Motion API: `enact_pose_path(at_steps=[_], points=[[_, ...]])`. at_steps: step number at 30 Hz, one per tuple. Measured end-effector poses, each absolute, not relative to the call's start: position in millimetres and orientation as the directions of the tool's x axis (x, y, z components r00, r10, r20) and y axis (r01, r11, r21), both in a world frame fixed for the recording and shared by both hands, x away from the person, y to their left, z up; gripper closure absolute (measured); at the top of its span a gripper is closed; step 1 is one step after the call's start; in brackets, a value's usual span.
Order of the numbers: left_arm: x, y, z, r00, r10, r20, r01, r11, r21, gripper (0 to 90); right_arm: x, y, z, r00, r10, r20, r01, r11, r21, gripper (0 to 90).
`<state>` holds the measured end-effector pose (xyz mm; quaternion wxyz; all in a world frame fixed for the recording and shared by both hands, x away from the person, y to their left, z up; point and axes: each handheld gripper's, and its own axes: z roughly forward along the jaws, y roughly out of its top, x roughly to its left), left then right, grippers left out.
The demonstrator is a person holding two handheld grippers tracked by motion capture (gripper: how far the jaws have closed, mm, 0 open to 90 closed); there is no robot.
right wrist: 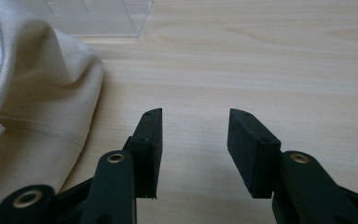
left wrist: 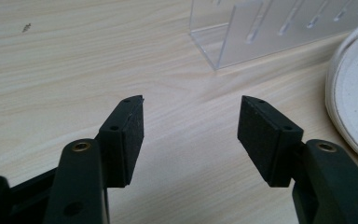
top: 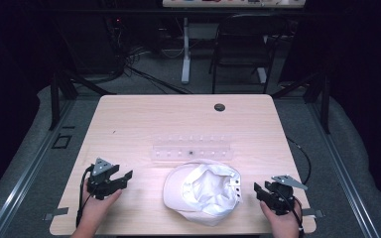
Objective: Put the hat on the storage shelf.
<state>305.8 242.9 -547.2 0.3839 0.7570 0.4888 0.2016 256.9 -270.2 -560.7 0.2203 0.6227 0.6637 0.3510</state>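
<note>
1. Left gripper (top: 124, 177): jaws spread wide, nothing between them, resting low over the table (top: 129, 119).
2. Right gripper (top: 259, 190): jaws parted, empty.
3. White cap (top: 202, 192): upside down between both grippers, touched by neither.
4. Clear rack (top: 192, 148): just beyond the cap.

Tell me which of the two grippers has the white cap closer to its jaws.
The right gripper: the white cap nearly reaches its open jaws. The left gripper has a wider strip of bare table between.

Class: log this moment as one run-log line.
left gripper: open, empty | right gripper: open, empty | white cap: upside down between them, untouched
</note>
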Motion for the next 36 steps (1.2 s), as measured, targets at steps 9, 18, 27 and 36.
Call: enact_pose_path(at_steps=[9, 18, 27, 36], points=[[303.8, 237.1, -546.7, 0.482, 0.873, -0.078, 0.575, -0.248, 0.78, 41.9, 255.5, -267.1, -553.2, -0.158, 0.968, 0.196, 0.708, -0.027, 0.706, 52.8], [302.5, 235.8, -548.5, 0.482, 0.868, -0.117, 0.595, -0.227, 0.771, 42.5, 270.3, -276.8, -532.2, -0.175, 0.933, 0.316, 0.778, -0.066, 0.625, 52.9], [303.5, 232.7, -549.9, 0.494, 0.863, -0.102, 0.596, -0.25, 0.763, 42.9, 282.7, -273.7, -500.5, -0.219, 0.894, 0.391, 0.835, -0.036, 0.55, 52.8], [303.0, 233.2, -550.3, 0.484, 0.871, -0.086, 0.598, -0.257, 0.759, 42.9, 291.3, -260.2, -499.7, -0.265, 0.85, 0.456, 0.882, 0.022, 0.47, 47.4]])
